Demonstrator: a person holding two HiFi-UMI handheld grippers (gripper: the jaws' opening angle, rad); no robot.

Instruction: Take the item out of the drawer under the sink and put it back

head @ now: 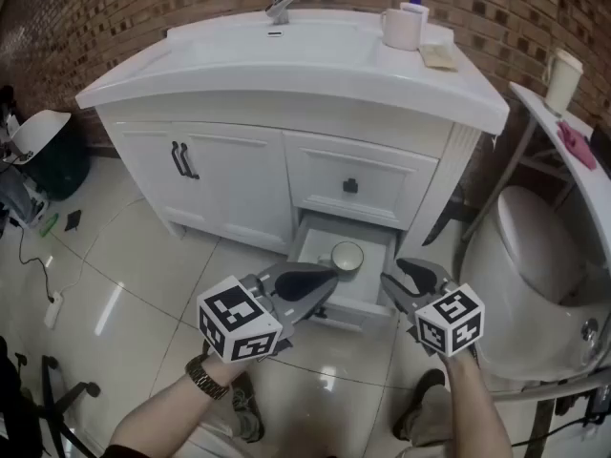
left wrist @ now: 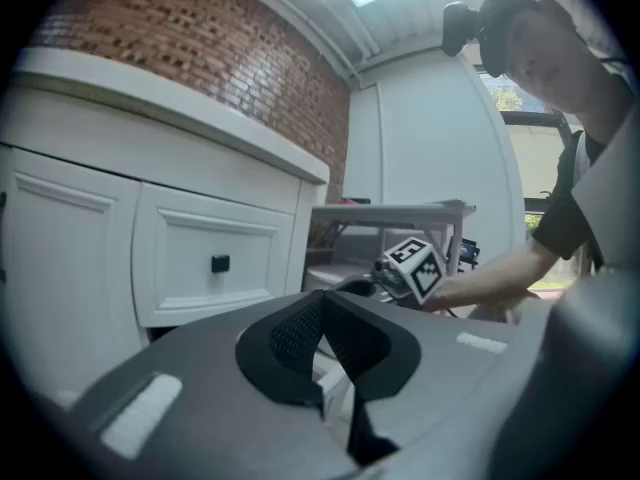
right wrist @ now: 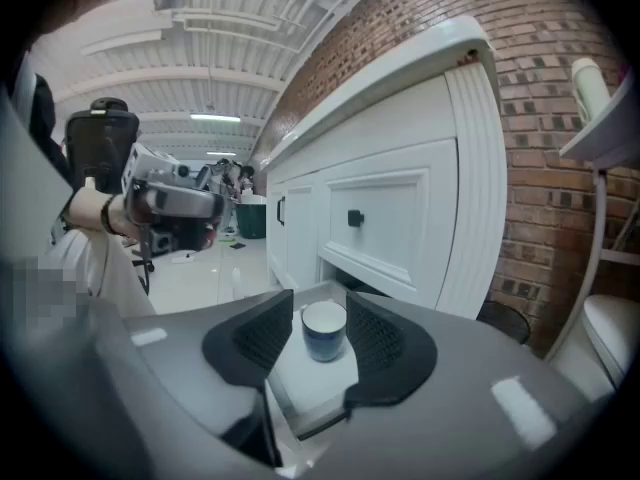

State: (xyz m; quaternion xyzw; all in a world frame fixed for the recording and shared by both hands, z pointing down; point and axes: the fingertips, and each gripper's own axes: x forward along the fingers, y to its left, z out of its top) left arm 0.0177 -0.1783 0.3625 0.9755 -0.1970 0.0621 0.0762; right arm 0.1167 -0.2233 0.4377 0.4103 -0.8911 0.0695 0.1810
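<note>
While the left gripper (head: 327, 278) overlaps the open lower drawer's (head: 315, 240) front edge, one blue cup (head: 346, 256) stands inside, untouched. Left jaws closed, empty; right gripper (head: 389, 275) half-spread, short of the cup.

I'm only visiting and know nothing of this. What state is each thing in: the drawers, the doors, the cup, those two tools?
Bottom drawer: pulled open.
Upper drawer: shut.
Cupboard doors: shut.
Cup: upright inside the open drawer, not gripped.
Left tool: jaws together, empty.
Right tool: jaws apart, empty, aimed at the cup.
</note>
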